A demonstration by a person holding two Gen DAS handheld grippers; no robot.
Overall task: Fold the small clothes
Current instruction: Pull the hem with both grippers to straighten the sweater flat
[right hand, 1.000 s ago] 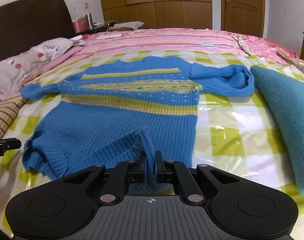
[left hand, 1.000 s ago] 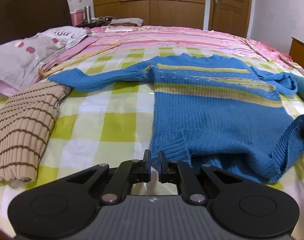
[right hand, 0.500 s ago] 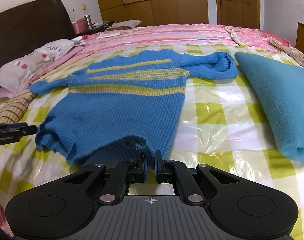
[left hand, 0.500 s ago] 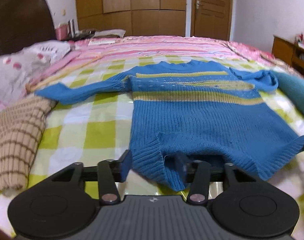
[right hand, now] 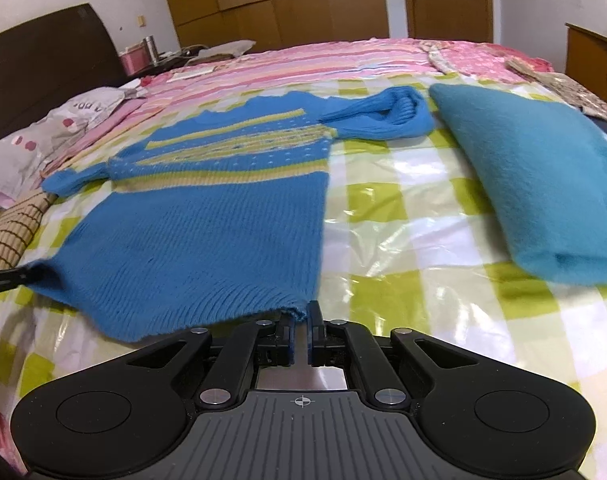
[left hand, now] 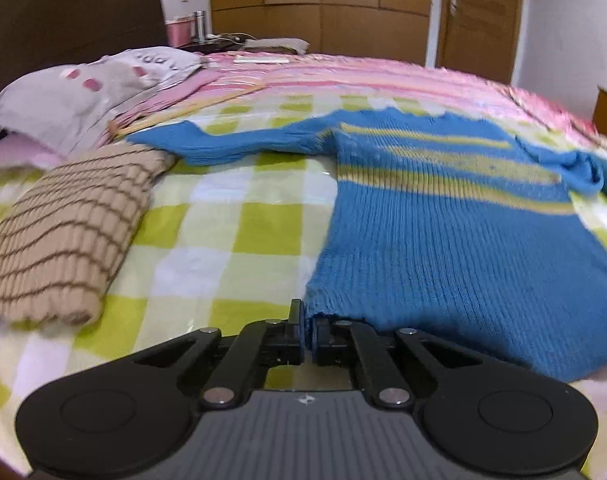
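Both views blur towards their edges, and the far side of the blue sweater [left hand: 443, 232] smears in the left wrist view, so its neckline is hard to read there. The hem corners themselves are partly hidden: each one disappears down between a pair of fingers, and how deep the knit reaches inside cannot be told.

The left gripper [left hand: 307, 330] has its fingers [left hand: 295, 314] pressed almost together on the sweater's near-left hem corner, the ribbed edge rising straight out of the narrow slot and spreading away ahead and to the right of them. The right gripper [right hand: 301, 330] likewise has its fingers [right hand: 314, 316] pinched on the near-right hem corner, with the body of the sweater [right hand: 207, 224] lying ahead and to the left. The garment lies flat and face up on the green-and-white checked bed cover [left hand: 223, 248], one sleeve stretched out far ahead-left of the left fingers, the other bunched up far ahead of the right fingers.

At the left edge of the right wrist view a dark finger tip of the other gripper shows, cut off by the frame. A folded beige striped garment [left hand: 63, 236] lies to the left of the left fingers, and a folded teal garment [right hand: 535, 184] lies ahead-right of the right fingers, clear of the sweater.
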